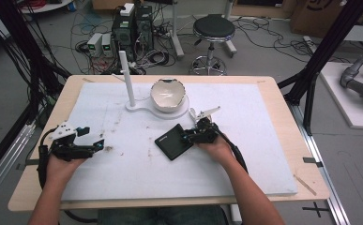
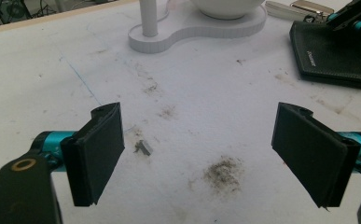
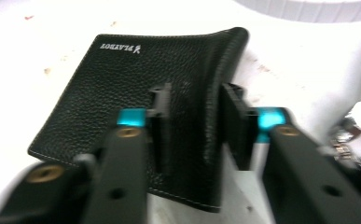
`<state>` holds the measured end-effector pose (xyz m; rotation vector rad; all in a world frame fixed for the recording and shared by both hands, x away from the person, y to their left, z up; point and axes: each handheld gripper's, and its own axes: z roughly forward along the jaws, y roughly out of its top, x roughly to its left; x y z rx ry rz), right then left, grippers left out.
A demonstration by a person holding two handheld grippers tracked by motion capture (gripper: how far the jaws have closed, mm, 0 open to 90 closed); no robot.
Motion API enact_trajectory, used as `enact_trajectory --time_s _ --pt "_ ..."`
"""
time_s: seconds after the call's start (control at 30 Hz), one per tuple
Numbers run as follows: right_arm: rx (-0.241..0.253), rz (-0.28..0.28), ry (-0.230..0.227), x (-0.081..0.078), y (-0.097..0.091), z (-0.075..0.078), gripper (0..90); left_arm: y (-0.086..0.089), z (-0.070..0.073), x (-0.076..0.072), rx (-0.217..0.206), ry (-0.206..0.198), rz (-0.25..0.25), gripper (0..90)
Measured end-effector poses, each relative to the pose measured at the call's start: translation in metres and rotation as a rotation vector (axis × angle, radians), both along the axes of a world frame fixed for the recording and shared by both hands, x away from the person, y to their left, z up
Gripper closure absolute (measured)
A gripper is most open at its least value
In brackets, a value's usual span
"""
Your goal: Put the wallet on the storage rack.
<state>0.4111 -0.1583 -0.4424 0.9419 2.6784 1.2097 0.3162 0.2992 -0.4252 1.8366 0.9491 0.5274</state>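
One black pebbled-leather wallet with pale stitching and a small white logo lies near the middle of the white foam mat, just in front of the white stand, and our right gripper has its two black jaws clamped across the wallet's raised spine edge, one pad on the flat cover and the other on the outer side of the fold, as the right gripper view shows. Our left gripper rests well apart at the mat's left side, its two jaws spread wide over bare, smudged foam with nothing between them; in the left gripper view a tiny grey chip lies on the mat between the pads. We count two grippers, two hands, one wallet, one bowl and one stand. The single white, crackle-edged bowl sits tilted on the round pad of the flat white stand, which also carries one upright white post; what the bowl holds we cannot tell. A small metal object with a pale tag lies just behind the right gripper. The mat, marked with brown stains, covers most of a light wooden table. Beyond it we see a grey floor, one black round stool, computer towers and tangled cables.
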Motion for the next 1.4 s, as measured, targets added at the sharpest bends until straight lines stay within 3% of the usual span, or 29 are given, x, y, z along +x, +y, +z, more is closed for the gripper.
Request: enact_trajectory --time_s 0.1,0.2,0.47,0.73,0.93,1.23,1.4 --pt "-0.006 -0.002 -0.009 -0.001 -0.001 0.002 75.9 0.0 0.0 0.0 -0.001 -0.001 0.002 16.9" --pt "-0.02 0.001 -0.056 -0.005 0.0 0.007 80.7 0.001 0.0 0.001 0.0 -0.002 0.0 16.9" --pt "0.011 -0.005 -0.188 -0.02 0.003 0.03 83.4 0.004 0.0 0.0 -0.002 -0.002 0.005 16.9" --pt "-0.038 0.043 -0.292 -0.032 0.013 0.062 84.4 0.004 0.0 -0.001 -0.01 -0.005 0.002 16.9" --pt "-0.05 0.047 -0.34 -0.028 0.016 0.08 84.4 0.005 0.001 0.0 -0.015 -0.005 0.005 16.9" --pt "-0.027 0.033 -0.39 -0.022 0.019 0.107 84.4 0.007 0.001 0.0 -0.024 -0.01 0.002 16.9" --pt "-0.023 0.012 -0.439 -0.009 0.025 0.133 84.4 0.006 0.002 0.0 -0.025 -0.013 0.0 16.9"
